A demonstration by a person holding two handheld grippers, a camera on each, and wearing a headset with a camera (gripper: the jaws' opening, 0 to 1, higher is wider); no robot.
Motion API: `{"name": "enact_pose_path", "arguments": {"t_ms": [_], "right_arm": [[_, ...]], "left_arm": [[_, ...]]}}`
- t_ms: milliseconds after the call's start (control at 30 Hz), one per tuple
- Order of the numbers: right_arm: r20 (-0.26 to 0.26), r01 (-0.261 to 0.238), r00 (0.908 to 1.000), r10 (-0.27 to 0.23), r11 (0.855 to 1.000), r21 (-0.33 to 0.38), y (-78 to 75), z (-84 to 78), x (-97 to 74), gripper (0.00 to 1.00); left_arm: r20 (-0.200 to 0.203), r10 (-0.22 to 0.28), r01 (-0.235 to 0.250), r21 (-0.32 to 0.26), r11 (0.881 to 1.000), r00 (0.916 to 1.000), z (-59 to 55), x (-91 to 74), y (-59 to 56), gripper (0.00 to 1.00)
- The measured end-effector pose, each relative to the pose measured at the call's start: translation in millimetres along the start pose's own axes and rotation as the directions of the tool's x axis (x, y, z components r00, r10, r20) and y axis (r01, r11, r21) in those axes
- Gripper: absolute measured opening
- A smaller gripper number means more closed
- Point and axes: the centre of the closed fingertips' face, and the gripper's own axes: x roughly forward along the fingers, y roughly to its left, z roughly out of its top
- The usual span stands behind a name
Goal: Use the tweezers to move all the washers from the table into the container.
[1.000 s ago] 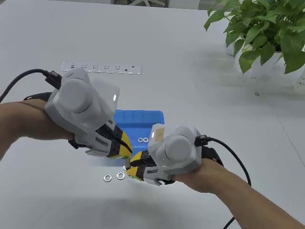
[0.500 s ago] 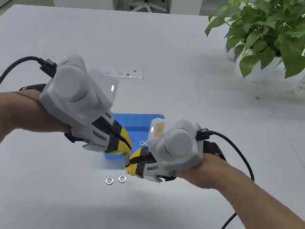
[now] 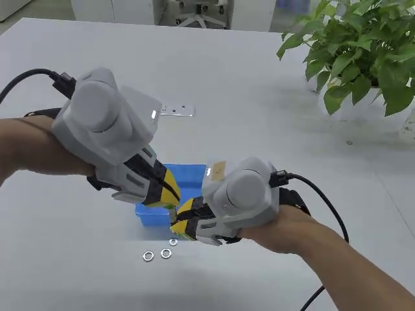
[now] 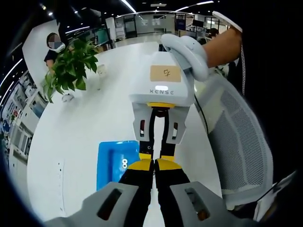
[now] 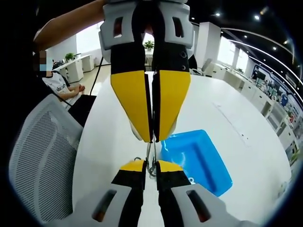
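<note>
My left gripper [image 3: 170,196] and right gripper [image 3: 179,225] meet tip to tip just above the table. Thin metal tweezers [image 5: 150,154] run between the two pairs of yellow-tipped jaws. Both pairs look shut on the tweezers. In the right gripper view, the left gripper [image 5: 151,135] comes down from the top to meet my right gripper [image 5: 150,167]. In the left gripper view, the right gripper [image 4: 155,150] faces my left gripper [image 4: 154,166]. Three washers [image 3: 165,253] lie on the white table in front of the jaws. The blue tray [image 3: 188,173] sits behind the grippers, partly hidden, and holds two washers [image 4: 124,163].
A white power strip [image 3: 176,111] lies further back on the table [image 3: 259,116]. A potted plant [image 3: 356,45] stands at the far right corner. A mesh office chair [image 4: 241,142] stands beside the table. A cable [image 3: 324,207] trails from the right gripper.
The head view has shifted. Both grippers have stayed tip to tip and now sit slightly higher above the three washers, hiding more of the blue tray.
</note>
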Motion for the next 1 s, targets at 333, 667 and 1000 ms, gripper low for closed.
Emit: {"name": "enact_pose_path", "arguments": {"t_ms": [333,667,1000], "right_arm": [[0.002,0.016,0.9999,-0.016,1.000,-0.019,-15.5,6.9,-3.9,0.10],[0.001,0.019,0.9998,-0.019,0.999,-0.032,-29.8,10.8,-1.5,0.10],[-0.003,0.019,0.9998,-0.019,0.999,-0.032,-44.3,7.7,4.0,0.10]], "left_arm": [[0.004,0.017,-0.017,0.019,1.000,0.9998,4.8,-5.8,12.7,0.05],[0.002,0.029,-0.029,0.028,0.999,0.9996,3.1,-9.1,27.6,0.05],[0.006,0.041,-0.041,0.024,0.999,0.9991,-1.5,-5.9,40.2,0.05]]}}
